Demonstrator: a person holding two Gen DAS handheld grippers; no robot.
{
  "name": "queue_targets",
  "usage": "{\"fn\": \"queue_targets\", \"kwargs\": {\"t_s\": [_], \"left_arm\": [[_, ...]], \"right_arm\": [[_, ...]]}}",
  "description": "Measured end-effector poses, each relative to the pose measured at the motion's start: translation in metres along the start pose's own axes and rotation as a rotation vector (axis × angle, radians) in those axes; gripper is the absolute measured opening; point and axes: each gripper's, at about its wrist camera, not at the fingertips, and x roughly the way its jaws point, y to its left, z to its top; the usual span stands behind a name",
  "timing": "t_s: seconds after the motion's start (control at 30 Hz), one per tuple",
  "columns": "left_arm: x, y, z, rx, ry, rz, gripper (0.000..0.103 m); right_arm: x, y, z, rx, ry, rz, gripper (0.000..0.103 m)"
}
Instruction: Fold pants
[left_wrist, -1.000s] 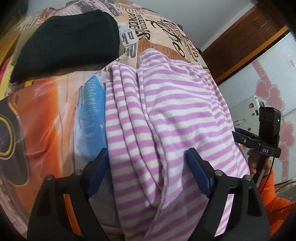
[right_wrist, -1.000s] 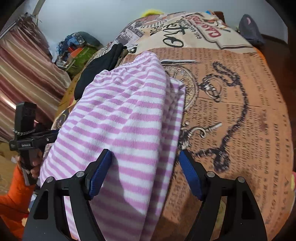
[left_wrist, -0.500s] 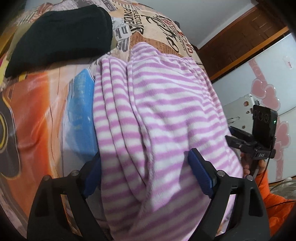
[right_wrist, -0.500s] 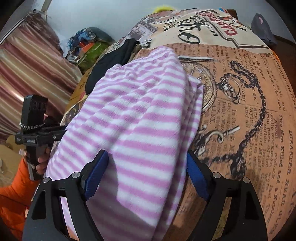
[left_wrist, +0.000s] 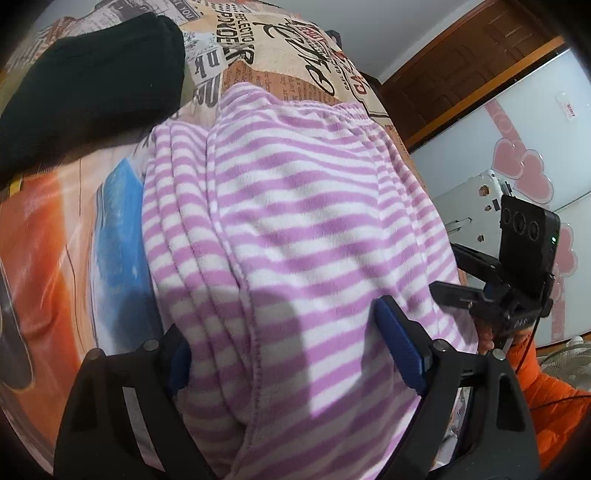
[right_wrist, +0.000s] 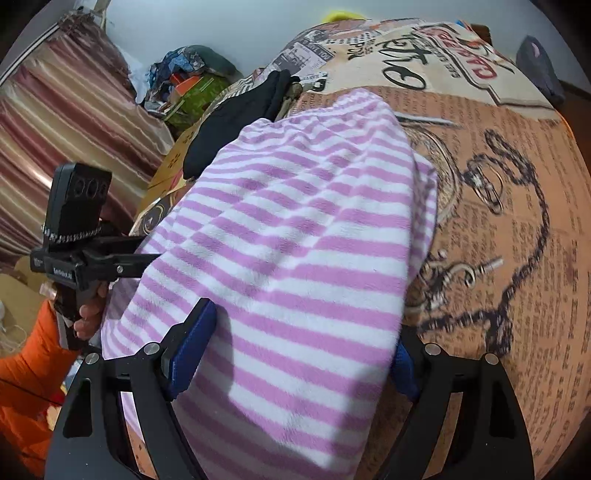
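Printed bedspread (right_wrist: 517, 229) carries my purple-striped fleece pants (left_wrist: 295, 229) (black garment (left_wrist: 85, 85) behind), their near end draped between the wide-spread jaws of my left gripper (left_wrist: 291, 354) and right gripper (right_wrist: 295, 354).

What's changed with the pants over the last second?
Both tongs, left and right, have pushed forward over the striped pants, which now fill more of each view. Nothing grasped or released; both remain open. The black garment stayed put.
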Motion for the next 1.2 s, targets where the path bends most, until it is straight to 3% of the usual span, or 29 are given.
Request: {"fn": "queue_targets", "kwargs": {"t_s": [0.03,0.2,0.27,0.37,0.77,1.2], "left_arm": [[0.0,-0.002,0.002,0.007,-0.006,0.006,0.08],[-0.007,-0.016,0.008,0.065,-0.054,0.057,0.055],[-0.012,-0.022,0.009,0.093,-0.084,0.084,0.038],[-0.024,-0.03,0.007,0.123,-0.128,0.108,0.03],[-0.092,-0.052,0.018,0.192,-0.302,0.128,0.029],[-0.177,-0.019,0.077,0.205,-0.49,0.215,0.029]], "right_arm": [[0.001,0.0,0.002,-0.003,-0.003,-0.004,0.076],[-0.004,0.001,0.01,-0.002,-0.033,-0.024,0.038],[-0.009,0.003,0.012,-0.012,-0.052,-0.039,0.031],[-0.017,0.008,0.014,-0.027,-0.078,-0.058,0.026],[-0.054,0.062,0.045,-0.146,-0.219,-0.107,0.025],[-0.053,0.114,0.126,-0.265,-0.373,-0.104,0.025]]}}
